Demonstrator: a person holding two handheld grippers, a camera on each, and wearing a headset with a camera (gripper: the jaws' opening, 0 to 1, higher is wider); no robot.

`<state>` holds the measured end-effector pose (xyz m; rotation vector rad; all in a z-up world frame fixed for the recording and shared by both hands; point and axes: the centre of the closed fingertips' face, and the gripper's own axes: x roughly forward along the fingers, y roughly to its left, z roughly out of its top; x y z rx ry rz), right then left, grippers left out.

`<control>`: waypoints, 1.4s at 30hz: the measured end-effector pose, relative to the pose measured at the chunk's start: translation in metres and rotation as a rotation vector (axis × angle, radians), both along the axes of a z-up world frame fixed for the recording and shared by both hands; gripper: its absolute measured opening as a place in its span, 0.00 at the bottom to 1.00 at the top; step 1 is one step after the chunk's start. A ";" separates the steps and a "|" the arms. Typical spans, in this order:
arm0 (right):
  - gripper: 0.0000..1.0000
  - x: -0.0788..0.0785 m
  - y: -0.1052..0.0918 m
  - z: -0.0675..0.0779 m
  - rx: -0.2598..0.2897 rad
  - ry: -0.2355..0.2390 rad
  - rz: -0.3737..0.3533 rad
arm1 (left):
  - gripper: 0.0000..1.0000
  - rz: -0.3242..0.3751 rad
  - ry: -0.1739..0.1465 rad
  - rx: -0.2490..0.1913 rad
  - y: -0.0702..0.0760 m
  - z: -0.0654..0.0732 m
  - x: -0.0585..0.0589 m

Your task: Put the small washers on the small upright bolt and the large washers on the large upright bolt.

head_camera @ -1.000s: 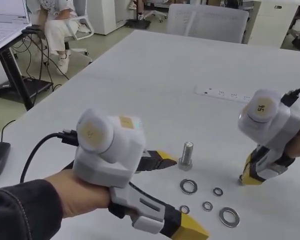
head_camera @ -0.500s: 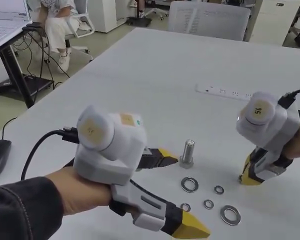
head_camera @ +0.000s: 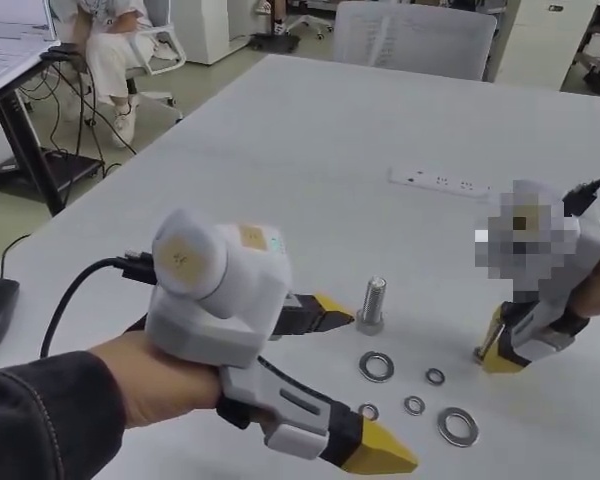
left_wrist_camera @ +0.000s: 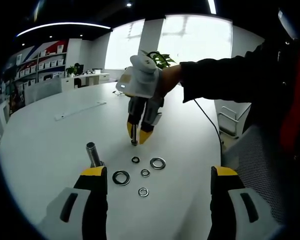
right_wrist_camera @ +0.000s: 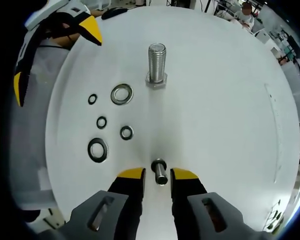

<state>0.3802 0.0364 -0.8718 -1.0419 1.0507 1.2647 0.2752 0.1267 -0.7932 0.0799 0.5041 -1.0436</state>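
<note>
Right gripper view, stock on the tabletop (right_wrist_camera: 225,110):

- **Bolts:** two, both upright. The large bolt (right_wrist_camera: 157,62) stands well apart from the small bolt (right_wrist_camera: 160,171).
- **Large washers (right_wrist_camera: 122,94):** two.
- **Small washers (right_wrist_camera: 101,122):** three.
- **Placement:** all five lie flat to one side of the bolts, none touching another.
- **Progress:** nothing is on either bolt, so all five washers are left to place.
- **Right gripper (right_wrist_camera: 157,173):** my fingers are narrow, one on each side of the small bolt. I cannot tell whether they pinch it.
- **Left gripper (left_wrist_camera: 158,172):** my fingers are wide and hold nothing, near the washers.
</note>
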 end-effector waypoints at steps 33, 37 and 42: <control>0.25 -0.029 -0.029 0.008 -0.007 0.012 -0.059 | 0.85 -0.016 -0.014 -0.005 -0.004 0.005 0.000; 0.25 -0.037 -0.027 0.010 -0.006 0.016 -0.053 | 0.85 -0.017 -0.018 -0.009 -0.005 0.006 0.000; 0.25 -0.045 -0.019 0.013 0.019 0.025 -0.048 | 0.85 -0.019 -0.021 -0.008 -0.005 0.007 0.000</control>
